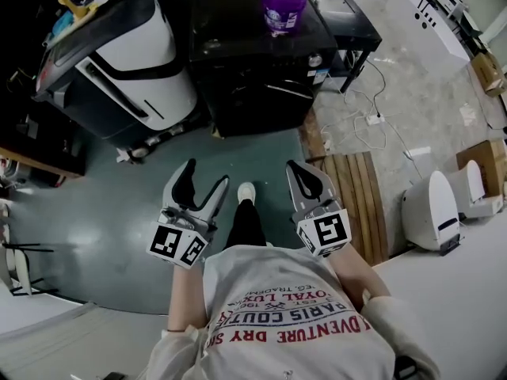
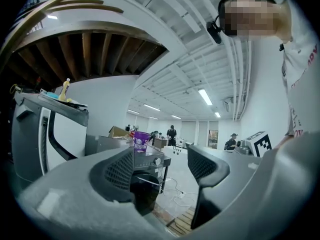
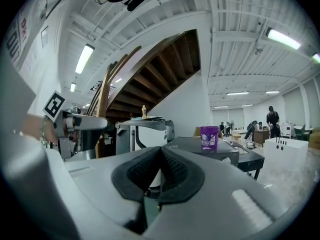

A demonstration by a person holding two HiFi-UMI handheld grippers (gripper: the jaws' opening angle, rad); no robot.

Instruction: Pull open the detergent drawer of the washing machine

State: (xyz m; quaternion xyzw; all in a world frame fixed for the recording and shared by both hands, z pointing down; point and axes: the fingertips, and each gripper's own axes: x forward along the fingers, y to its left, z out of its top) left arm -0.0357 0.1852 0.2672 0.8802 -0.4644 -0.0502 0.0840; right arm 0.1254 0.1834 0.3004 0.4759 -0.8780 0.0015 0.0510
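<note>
The black washing machine [image 1: 253, 62] stands ahead of me, with a purple cup [image 1: 283, 6] on its top and a knob [image 1: 315, 59] at its front right. Its detergent drawer I cannot make out on the dark front. My left gripper [image 1: 204, 176] hangs over the green floor, well short of the machine, open and empty. Between its jaws in the left gripper view [image 2: 167, 171] I see the washing machine [image 2: 145, 184] some way off. My right gripper [image 1: 301, 171] is level with it, shut on nothing, its pads [image 3: 161, 166] pressed together.
A white-and-black appliance [image 1: 127, 54] stands tilted left of the washer. A wooden pallet [image 1: 352, 196] lies to the right, with cables [image 1: 372, 117] and a white device [image 1: 432, 212] beyond it. The person's foot [image 1: 246, 191] is between the grippers.
</note>
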